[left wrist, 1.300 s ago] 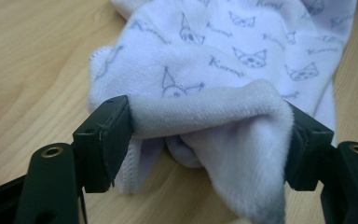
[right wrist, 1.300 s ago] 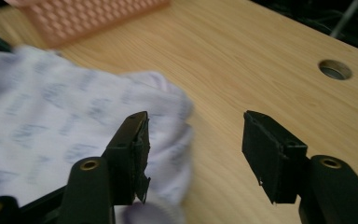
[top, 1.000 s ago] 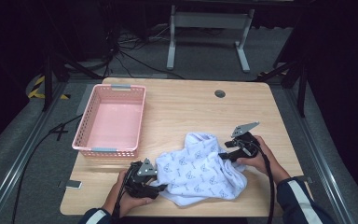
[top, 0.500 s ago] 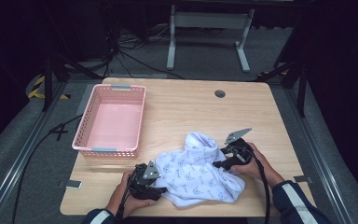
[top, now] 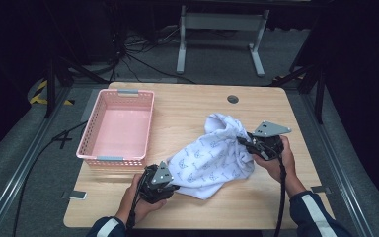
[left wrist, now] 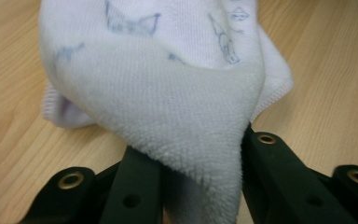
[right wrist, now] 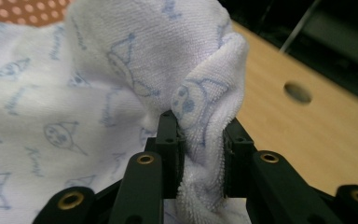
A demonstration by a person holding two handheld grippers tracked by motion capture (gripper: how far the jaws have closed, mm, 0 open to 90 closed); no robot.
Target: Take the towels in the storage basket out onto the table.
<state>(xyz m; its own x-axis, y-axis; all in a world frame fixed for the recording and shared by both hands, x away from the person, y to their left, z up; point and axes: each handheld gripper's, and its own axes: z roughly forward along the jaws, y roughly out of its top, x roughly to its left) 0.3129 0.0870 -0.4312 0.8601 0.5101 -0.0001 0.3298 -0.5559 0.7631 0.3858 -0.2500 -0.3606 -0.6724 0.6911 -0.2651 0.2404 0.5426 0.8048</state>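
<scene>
Towel [top: 212, 158] was bunched on the wooden table [top: 187, 111], so its true outline, hems and most corners were folded under and could not be made out. It sat right of the pink basket [top: 118, 126], just apart from the basket's near corner. Long axis ran diagonally, from the left gripper [top: 165, 185] at the near-left up to a raised hump at the far-right by the right gripper [top: 244, 143]. Left gripper's jaw tips were buried under cloth in the left gripper view; a thick fold of towel [left wrist: 182, 121] sat between them, jaws had just been closing and were pinched on it. In the right gripper view the right gripper [right wrist: 200, 154] had also just been closing and was clamped on a twisted roll of towel [right wrist: 121, 84], with the pads pressing the pile. Basket showed there only as a blurred dotted patch in the top-left corner. Both hands were partly covered by the gripper bodies in the high view, and the forearms were cut off at the bottom edge.
</scene>
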